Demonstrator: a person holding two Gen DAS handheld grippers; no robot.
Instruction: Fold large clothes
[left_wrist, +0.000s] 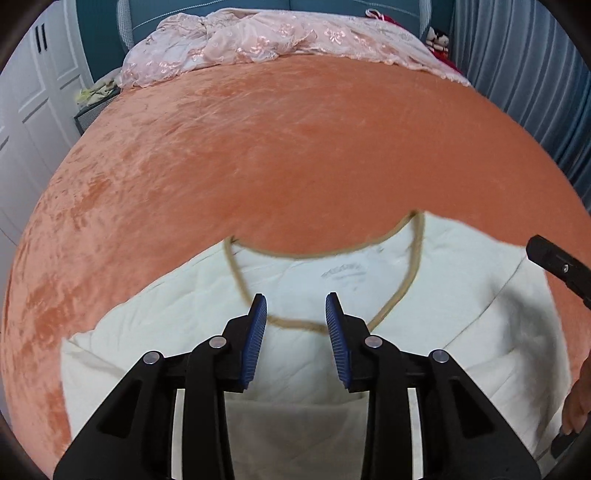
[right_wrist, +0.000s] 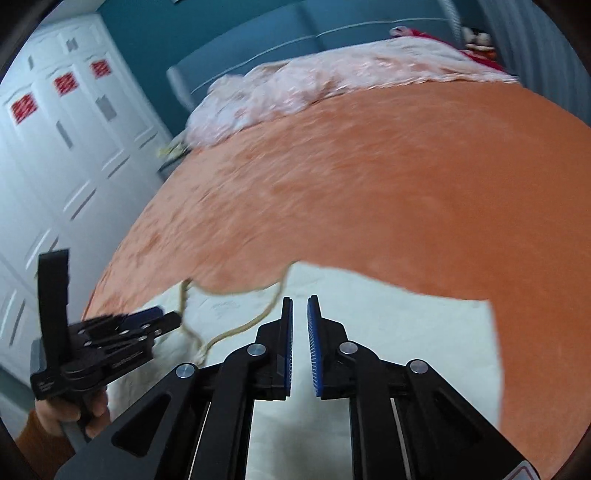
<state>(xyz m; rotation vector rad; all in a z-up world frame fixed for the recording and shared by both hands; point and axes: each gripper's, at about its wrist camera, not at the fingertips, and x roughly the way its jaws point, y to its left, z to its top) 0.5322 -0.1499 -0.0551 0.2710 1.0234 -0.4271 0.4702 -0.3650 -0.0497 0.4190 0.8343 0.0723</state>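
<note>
A cream shirt (left_wrist: 303, 365) with a tan-trimmed neckline (left_wrist: 291, 254) lies flat on the orange bedspread (left_wrist: 295, 147), collar pointing to the head of the bed. My left gripper (left_wrist: 295, 317) hovers over the neckline, jaws open and empty. In the right wrist view the shirt (right_wrist: 388, 332) lies below my right gripper (right_wrist: 300, 317), whose blue pads stand a narrow gap apart with nothing between them. The left gripper (right_wrist: 155, 321) shows at the lower left of that view, over the shirt's left part. That view is motion-blurred.
A pink lace blanket (left_wrist: 258, 40) is heaped at the head of the bed against a teal headboard (right_wrist: 258, 48). White wardrobe doors (right_wrist: 55, 147) stand on the left, a grey curtain (left_wrist: 535, 74) on the right. The right gripper's body (left_wrist: 554, 266) shows at the right edge.
</note>
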